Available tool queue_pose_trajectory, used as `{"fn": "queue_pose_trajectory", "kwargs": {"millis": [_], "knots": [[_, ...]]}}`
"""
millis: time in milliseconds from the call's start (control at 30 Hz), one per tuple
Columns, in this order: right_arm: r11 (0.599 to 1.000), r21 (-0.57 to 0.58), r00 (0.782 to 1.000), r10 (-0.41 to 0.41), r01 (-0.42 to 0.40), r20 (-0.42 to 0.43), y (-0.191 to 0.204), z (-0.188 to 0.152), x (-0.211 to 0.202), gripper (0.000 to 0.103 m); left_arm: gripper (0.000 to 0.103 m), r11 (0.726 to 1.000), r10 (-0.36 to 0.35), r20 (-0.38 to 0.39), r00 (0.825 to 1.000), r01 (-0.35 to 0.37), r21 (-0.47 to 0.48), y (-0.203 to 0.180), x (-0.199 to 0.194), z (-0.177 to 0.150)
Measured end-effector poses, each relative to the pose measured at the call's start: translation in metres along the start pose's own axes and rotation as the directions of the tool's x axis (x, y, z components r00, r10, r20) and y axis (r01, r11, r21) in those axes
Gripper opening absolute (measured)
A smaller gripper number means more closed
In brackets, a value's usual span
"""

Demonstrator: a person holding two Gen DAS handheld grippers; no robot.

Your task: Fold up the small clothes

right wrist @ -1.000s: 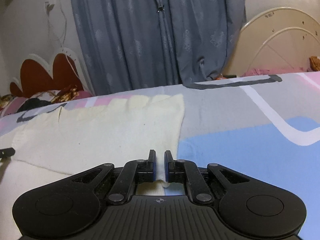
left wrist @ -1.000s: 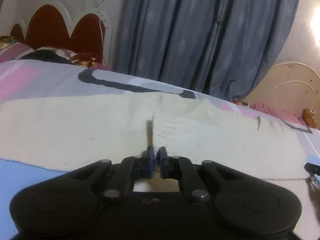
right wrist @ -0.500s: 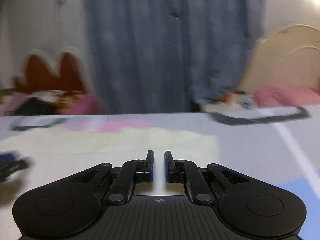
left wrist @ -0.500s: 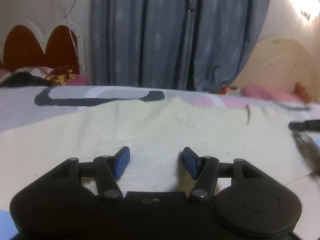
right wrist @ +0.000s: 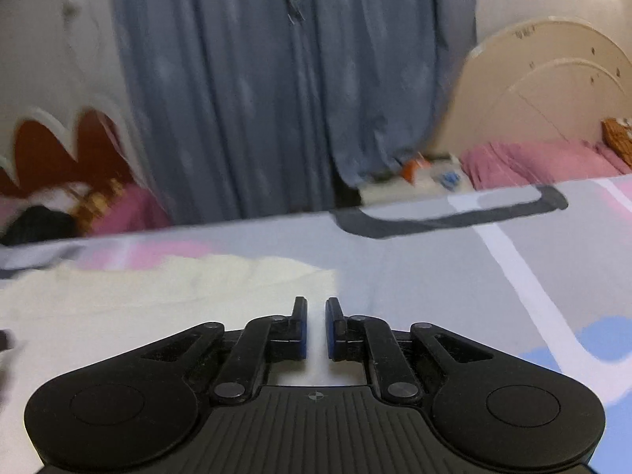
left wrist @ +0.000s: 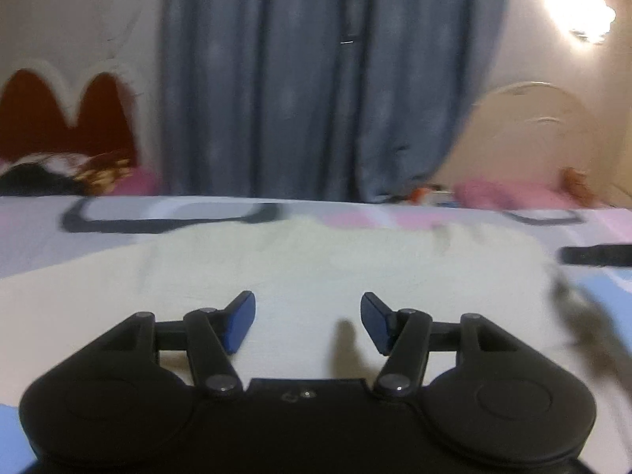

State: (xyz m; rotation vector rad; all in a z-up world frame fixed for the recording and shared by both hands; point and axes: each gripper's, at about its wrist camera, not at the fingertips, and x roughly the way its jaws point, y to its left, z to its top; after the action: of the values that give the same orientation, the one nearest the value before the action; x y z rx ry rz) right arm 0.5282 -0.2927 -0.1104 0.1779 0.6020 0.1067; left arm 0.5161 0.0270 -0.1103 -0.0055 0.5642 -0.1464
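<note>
Cloth (left wrist: 300,276), cream and knit-looking, spread flat on the bed (right wrist: 434,268) over a sheet of grey, pink, blue and white shapes. Reaches from near the cameras out toward the far side, far edge blurred in both views. Right edge seen in the right wrist view (right wrist: 158,300), ending just left of the tips there.

Left tongs (left wrist: 308,318) released, blue pads (left wrist: 241,322) well apart, nothing between them, hovering over the middle of the cloth. Shadow of a pad falling on the fabric between the pads.

Right tongs (right wrist: 316,326) nearly clenched, only a thin gap between the pads. Cream fabric visible in and behind that gap; cannot tell whether a pinch of cloth is caught or only seen through. A dark blurred shape at the right edge of the left wrist view, likely a tip of the other tongs (left wrist: 596,254).

Progress, judged from the lie of things: early to middle. Cloth looks smoothed and possibly doubled once, though no clear fold line shows through the blur. No compact, finished bundle anywhere. Left to do: take hold of an edge or corner again, bring it across, flatten, then repeat until small.

Blue curtain (left wrist: 316,79) and two headboards beyond, no part in the work.
</note>
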Motion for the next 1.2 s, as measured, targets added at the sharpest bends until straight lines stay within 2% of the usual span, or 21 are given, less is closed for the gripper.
{"fn": "queue_pose_trajectory", "kwargs": {"millis": [67,167,233,300,333,367,400,433,467,500,567,667,767,833,933,1000,1067,1133,1200], "knots": [[1.0,-0.019,1.0,0.024,-0.024,-0.003,0.011,-0.016,-0.02,0.009,0.059,0.999,-0.013,-0.011,1.0,0.014,0.044,-0.016,0.001,-0.007],[0.999,-0.042,0.998,-0.007,0.004,-0.07,0.018,-0.047,-0.034,0.009,0.06,1.0,-0.002,-0.078,0.997,0.003,0.011,-0.016,0.014,-0.021],[0.997,-0.074,0.999,-0.025,0.022,-0.047,0.022,-0.056,-0.039,0.009,0.059,1.0,0.028,-0.07,0.997,-0.027,0.013,-0.016,0.005,-0.017],[0.999,-0.04,0.999,-0.027,0.026,-0.029,0.022,-0.049,-0.048,0.009,0.059,0.999,0.041,-0.05,0.998,-0.04,0.027,-0.015,0.0,-0.02],[0.999,-0.032,1.0,-0.016,0.016,0.014,0.023,-0.047,-0.055,0.009,0.06,0.999,0.044,-0.094,0.995,-0.042,0.023,-0.013,0.006,-0.023],[0.999,-0.04,0.999,-0.009,0.01,0.039,0.024,-0.049,-0.058,0.01,0.061,0.999,0.032,-0.09,0.995,-0.032,0.009,-0.01,0.006,-0.025],[0.998,-0.05,0.999,-0.026,0.025,-0.018,0.025,-0.052,-0.048,0.012,0.061,1.0,0.022,-0.089,0.996,-0.023,-0.01,-0.006,0.006,-0.023],[0.997,-0.059,0.994,-0.051,0.045,-0.094,0.024,-0.056,-0.035,0.02,0.059,0.999,0.02,-0.089,0.996,-0.023,-0.031,-0.001,0.002,-0.019],[0.995,-0.071,0.994,-0.08,0.075,-0.078,0.025,-0.056,-0.038,0.036,0.059,0.998,0.031,-0.077,0.997,-0.035,-0.053,0.004,-0.006,-0.017],[0.996,-0.048,0.993,-0.085,0.081,-0.087,0.024,-0.052,-0.043,0.036,0.06,0.997,0.036,-0.054,0.998,-0.04,-0.07,0.009,-0.016,-0.016],[0.999,0.007,0.999,-0.04,0.04,-0.029,0.023,-0.05,-0.065,0.036,0.06,0.99,0.051,-0.024,0.998,-0.054,-0.126,0.032,-0.038,-0.02],[0.999,0.024,0.999,-0.032,0.032,-0.008,0.03,-0.05,-0.083,0.036,0.058,0.954,0.132,-0.011,0.991,-0.13,-0.268,0.087,-0.074,-0.038],[0.998,0.056,0.999,-0.007,0.009,-0.037,0.038,-0.058,-0.082,0.036,0.056,0.868,0.269,0.018,0.963,-0.235,-0.438,0.155,-0.116,-0.06],[0.997,0.071,0.999,0.005,-0.002,-0.048,0.047,-0.062,-0.078,0.036,0.056,0.774,0.344,0.002,0.939,-0.283,-0.566,0.204,-0.14,-0.076],[0.995,0.102,0.999,0.027,-0.022,-0.046,0.068,-0.066,-0.073,0.036,0.056,0.639,0.42,-0.025,0.907,-0.315,-0.701,0.265,-0.17,-0.095],[0.993,0.112,0.998,0.042,-0.036,-0.054,0.078,-0.067,-0.065,0.036,0.055,0.553,0.428,-0.032,0.903,-0.29,-0.781,0.299,-0.183,-0.11],[0.993,0.11,0.997,0.058,-0.051,-0.06,0.091,-0.067,-0.057,0.036,0.05,0.478,0.407,-0.016,0.913,-0.229,-0.848,0.325,-0.187,-0.125],[0.993,0.097,0.996,0.069,-0.063,-0.06,0.105,-0.069,-0.056,0.036,0.037,0.44,0.388,0.021,0.921,-0.165,-0.883,0.345,-0.191,-0.137],[0.994,0.087,0.996,0.071,-0.066,-0.055,0.117,-0.068,-0.053,0.036,0.029,0.419,0.378,0.042,0.925,-0.13,-0.899,0.358,-0.191,-0.143]]}}
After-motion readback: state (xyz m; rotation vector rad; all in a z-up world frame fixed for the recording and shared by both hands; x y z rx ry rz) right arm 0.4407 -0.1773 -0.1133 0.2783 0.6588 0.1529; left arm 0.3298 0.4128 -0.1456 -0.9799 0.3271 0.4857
